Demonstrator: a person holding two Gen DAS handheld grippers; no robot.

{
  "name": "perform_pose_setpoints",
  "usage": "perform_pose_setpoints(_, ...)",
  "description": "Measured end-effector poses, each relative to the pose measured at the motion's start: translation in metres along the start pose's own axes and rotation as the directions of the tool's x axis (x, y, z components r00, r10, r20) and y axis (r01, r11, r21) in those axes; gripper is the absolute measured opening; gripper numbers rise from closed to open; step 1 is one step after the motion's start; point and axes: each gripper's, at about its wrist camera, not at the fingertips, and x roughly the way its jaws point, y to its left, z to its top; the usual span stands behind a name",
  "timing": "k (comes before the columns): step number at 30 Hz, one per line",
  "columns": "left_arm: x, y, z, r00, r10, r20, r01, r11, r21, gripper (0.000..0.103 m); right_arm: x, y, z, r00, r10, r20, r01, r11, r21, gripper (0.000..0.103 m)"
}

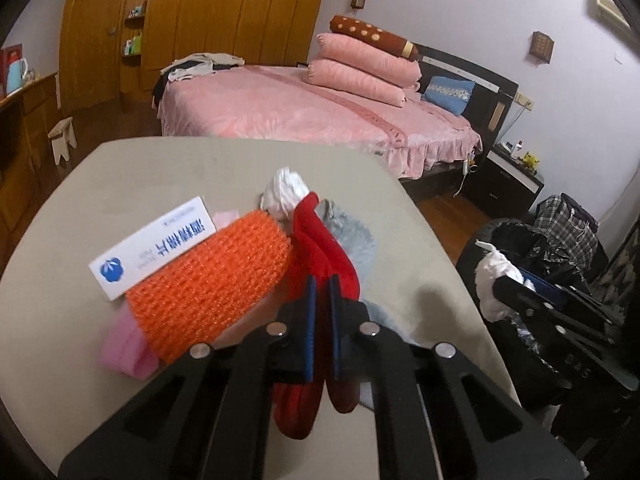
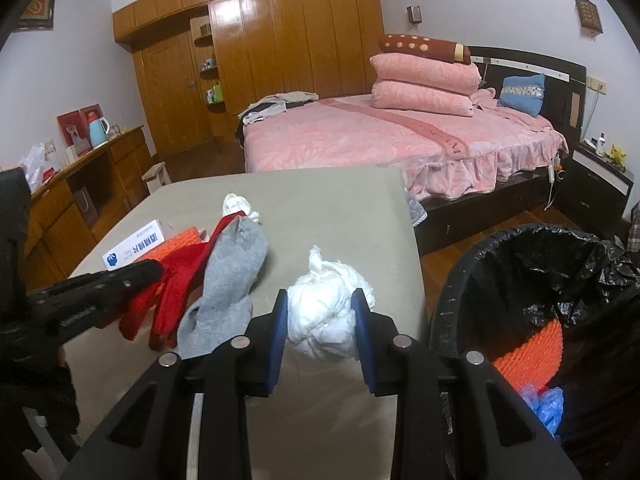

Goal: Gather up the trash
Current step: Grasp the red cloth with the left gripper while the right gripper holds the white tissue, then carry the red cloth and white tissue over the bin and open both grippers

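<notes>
Left wrist view: the left gripper (image 1: 322, 300), low at centre frame, had its jaws pinched shut on the red sock (image 1: 332, 256), which lay on the table (image 1: 80, 208) beside an orange scrubber (image 1: 212, 276) and a white box (image 1: 152, 246). A firm pinch and a straight lift would likely free it from the grey sock (image 1: 352, 236). It pointed steeply down over the table.

Right wrist view: the right gripper (image 2: 320, 336), at lower centre, gripped a tissue wad (image 2: 326, 316) between its blue pads. It should carry right over the bin (image 2: 452, 312), at the right edge, before letting go. It tilted down, level with the table's near edge.
</notes>
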Motion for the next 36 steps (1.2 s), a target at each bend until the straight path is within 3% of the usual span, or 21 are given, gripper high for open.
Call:
perform_pose_setpoints(5, -0.003, 0.003, -0.006, 0.999, 0.016, -0.036, -0.016, 1.0, 0.009, 0.006, -0.001, 0.001, 0.0, 1.0, 0.003, 0.0, -0.003, 1.0, -0.003, 0.031)
perform_pose_setpoints(8, 0.008, 0.007, -0.009, 0.997, 0.021, -0.077, -0.021, 1.0, -0.003, 0.014, 0.003, 0.001, -0.001, 1.0, 0.002, -0.01, -0.002, 1.0, -0.003, 0.031)
perform_pose_setpoints(10, 0.014, 0.007, -0.009, 0.996, 0.034, -0.085, -0.035, 0.999, -0.003, 0.045, 0.005, 0.0, -0.001, 1.0, 0.0, -0.016, 0.0, 1.0, -0.001, 0.031)
perform_pose_setpoints(15, 0.035, 0.007, -0.005, 0.994, 0.051, -0.1, -0.051, 0.999, 0.007, 0.053, 0.009, -0.002, 0.0, 1.0, -0.006, -0.023, 0.006, 1.0, 0.002, 0.031)
perform_pose_setpoints(17, 0.045, 0.008, -0.005, 0.992, 0.053, -0.117, -0.053, 0.999, 0.007, 0.052, 0.011, -0.003, 0.0, 1.0, -0.006, -0.028, 0.006, 1.0, 0.006, 0.031)
perform_pose_setpoints(18, 0.048, 0.009, -0.005, 0.991, 0.046, -0.123, -0.046, 0.999, 0.005, 0.045, 0.012, -0.003, 0.0, 1.0, -0.006, -0.029, 0.006, 1.0, 0.004, 0.031)
perform_pose_setpoints(19, 0.051, 0.009, -0.005, 0.991, 0.029, -0.133, -0.029, 1.0, 0.002, 0.023, 0.013, -0.003, 0.0, 1.0, -0.007, -0.03, 0.007, 1.0, 0.003, 0.031)
perform_pose_setpoints(20, 0.052, 0.01, -0.006, 0.99, 0.021, -0.139, -0.021, 1.0, 0.0, 0.014, 0.013, -0.003, 0.0, 0.999, -0.008, -0.031, 0.008, 1.0, 0.002, 0.031)
perform_pose_setpoints(25, 0.035, 0.01, -0.004, 0.996, 0.008, -0.085, -0.009, 1.0, -0.005, 0.009, 0.011, -0.004, 0.001, 1.0, -0.011, -0.024, 0.011, 1.0, 0.004, 0.031)
perform_pose_setpoints(36, -0.023, -0.017, 0.025, 0.998, -0.012, 0.054, 0.01, 0.999, 0.046, 0.009, -0.015, -0.003, 0.017, 0.999, -0.011, 0.043, 0.011, 1.0, 0.004, 0.031)
